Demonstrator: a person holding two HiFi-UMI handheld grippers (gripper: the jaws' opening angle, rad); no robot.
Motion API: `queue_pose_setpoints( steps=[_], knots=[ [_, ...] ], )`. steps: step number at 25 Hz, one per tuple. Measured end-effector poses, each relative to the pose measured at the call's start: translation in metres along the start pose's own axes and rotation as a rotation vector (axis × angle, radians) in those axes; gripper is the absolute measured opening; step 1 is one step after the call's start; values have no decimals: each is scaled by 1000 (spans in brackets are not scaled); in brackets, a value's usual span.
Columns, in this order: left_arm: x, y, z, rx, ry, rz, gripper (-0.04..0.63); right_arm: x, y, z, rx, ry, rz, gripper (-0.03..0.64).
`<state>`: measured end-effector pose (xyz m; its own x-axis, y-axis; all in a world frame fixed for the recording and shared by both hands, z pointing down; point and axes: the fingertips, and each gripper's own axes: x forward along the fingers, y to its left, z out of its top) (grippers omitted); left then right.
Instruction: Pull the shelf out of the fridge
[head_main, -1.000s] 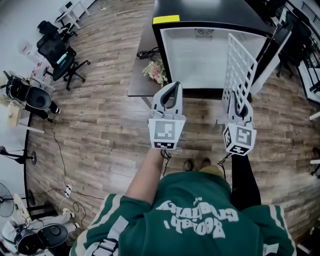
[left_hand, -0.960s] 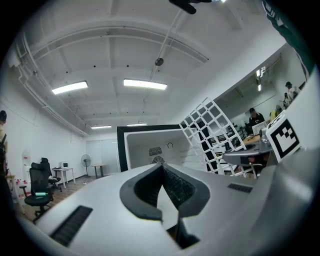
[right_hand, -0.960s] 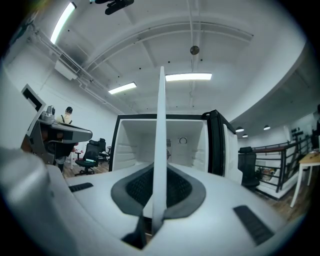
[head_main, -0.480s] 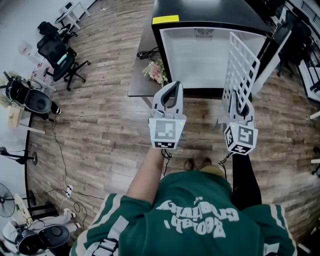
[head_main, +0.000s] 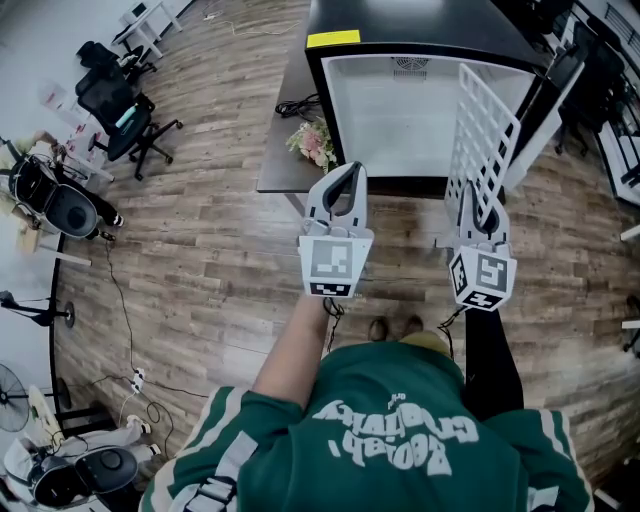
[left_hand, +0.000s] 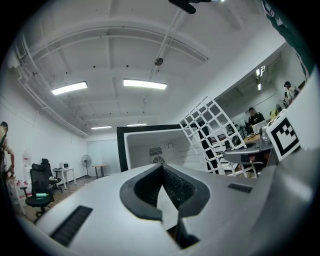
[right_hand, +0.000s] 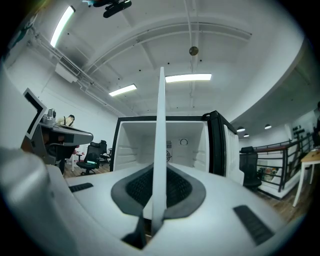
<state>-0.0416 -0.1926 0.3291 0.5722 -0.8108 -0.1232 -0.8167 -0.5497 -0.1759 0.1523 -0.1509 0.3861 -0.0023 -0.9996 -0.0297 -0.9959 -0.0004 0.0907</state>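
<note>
Head view shows nothing changed since a second ago: your right gripper (head_main: 478, 216) still pinches the shelf (head_main: 484, 135) upright, out before the fridge (head_main: 400, 100), left gripper (head_main: 343, 186) pressed together empty, so the pull looks finished.

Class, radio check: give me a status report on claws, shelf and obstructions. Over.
Right claw shut on wire shelf; left claw shut, empty. Shelf out of fridge, held on edge. No obstruction seen.
</note>
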Motion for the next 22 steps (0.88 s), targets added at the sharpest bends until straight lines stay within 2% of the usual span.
queue_pose_setpoints(
  steps=[22],
  knots=[
    [-1, -2, 1, 6, -3, 0, 15, 0, 8, 8, -6, -19, 30, 35]
  ],
)
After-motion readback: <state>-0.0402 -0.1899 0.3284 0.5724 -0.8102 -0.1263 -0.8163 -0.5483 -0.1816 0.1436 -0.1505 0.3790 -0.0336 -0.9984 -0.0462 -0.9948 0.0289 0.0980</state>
